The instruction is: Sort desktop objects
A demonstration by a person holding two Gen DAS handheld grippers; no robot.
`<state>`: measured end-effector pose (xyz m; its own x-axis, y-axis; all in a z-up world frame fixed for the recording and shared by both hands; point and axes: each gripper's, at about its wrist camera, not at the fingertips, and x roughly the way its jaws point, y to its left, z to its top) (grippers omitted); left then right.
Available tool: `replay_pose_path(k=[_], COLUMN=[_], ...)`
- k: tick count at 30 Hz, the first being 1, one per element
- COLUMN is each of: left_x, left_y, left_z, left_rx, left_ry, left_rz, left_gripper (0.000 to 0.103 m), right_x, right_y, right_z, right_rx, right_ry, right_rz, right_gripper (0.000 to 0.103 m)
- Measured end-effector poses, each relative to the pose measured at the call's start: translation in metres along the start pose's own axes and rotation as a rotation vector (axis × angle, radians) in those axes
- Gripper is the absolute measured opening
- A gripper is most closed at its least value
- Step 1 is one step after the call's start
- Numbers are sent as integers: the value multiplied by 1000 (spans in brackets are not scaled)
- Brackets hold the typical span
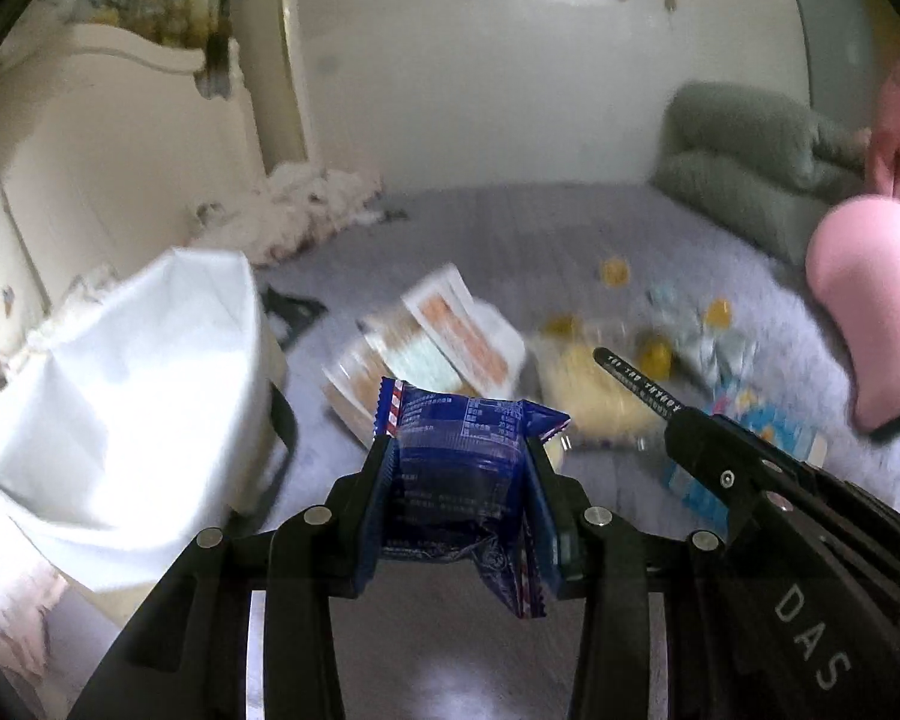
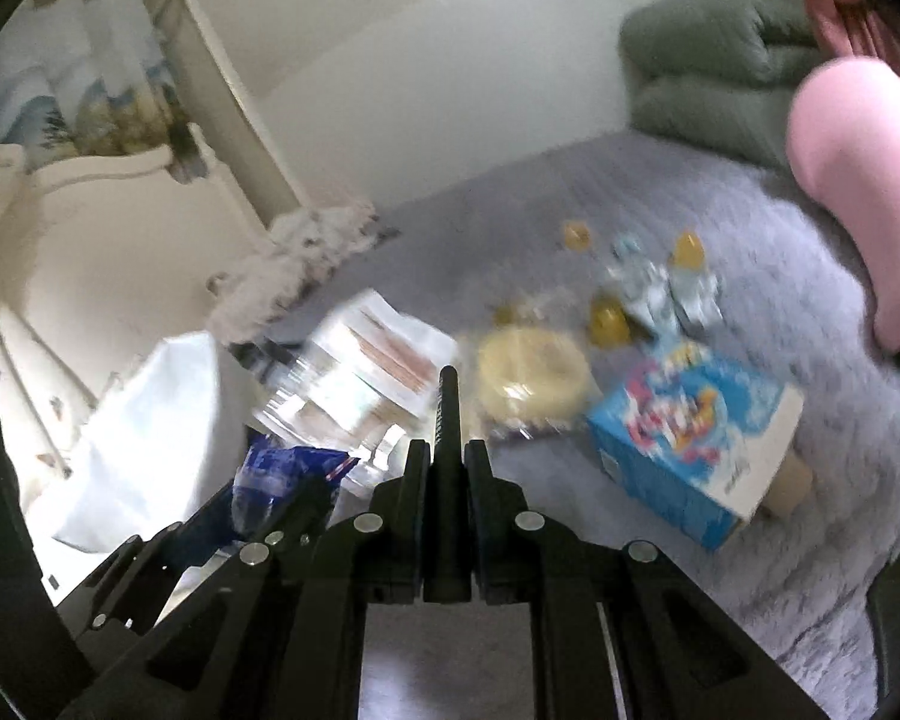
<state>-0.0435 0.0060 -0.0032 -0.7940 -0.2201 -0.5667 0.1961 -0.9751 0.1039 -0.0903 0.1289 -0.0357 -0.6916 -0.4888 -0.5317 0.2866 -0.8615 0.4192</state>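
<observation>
The left claw (image 1: 459, 480) is pinching a blue snack packet (image 1: 462, 462) above the grey rug, beside the white bag (image 1: 132, 384). The right claw (image 2: 447, 450) is clamping a thin black pen (image 2: 447, 414).

The crinkly packet is looking liable to slide out (the film is slick). Only the right wrist view is showing the blue box (image 2: 690, 438) whole.

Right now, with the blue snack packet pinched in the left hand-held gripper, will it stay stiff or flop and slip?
The blue snack packet probably flops: its crimped lower end already sags below the left hand-held gripper. Its glossy film looks slippery, and it seems light.
</observation>
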Motion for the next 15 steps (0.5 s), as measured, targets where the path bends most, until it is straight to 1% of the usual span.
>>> replay_pose_path(k=[4, 6, 9, 11, 14, 15], left_x=[-22, -25, -27, -28, -25, -19], left_y=[24, 39, 65, 85, 121, 135], left_z=[22, 32, 48, 59, 78, 84], left_rx=[-12, -16, -11, -12, -33, -42], left_ry=[-62, -79, -84, -84, -60, -37], left_rz=[27, 43, 82, 130, 190, 212], left_gripper=[41, 41, 41, 41, 41, 41], right_x=[-12, -15, -13, -4, 14, 20], right_y=[29, 48, 74, 94, 127, 137], right_z=[19, 27, 38, 45, 57, 60], right_rx=[-23, -53, -89, -99, -121, -124], right_ry=[-40, -58, -70, -57, -42, -41], right_rz=[62, 79, 129, 181, 254, 275], right_gripper=[12, 12, 12, 12, 12, 12])
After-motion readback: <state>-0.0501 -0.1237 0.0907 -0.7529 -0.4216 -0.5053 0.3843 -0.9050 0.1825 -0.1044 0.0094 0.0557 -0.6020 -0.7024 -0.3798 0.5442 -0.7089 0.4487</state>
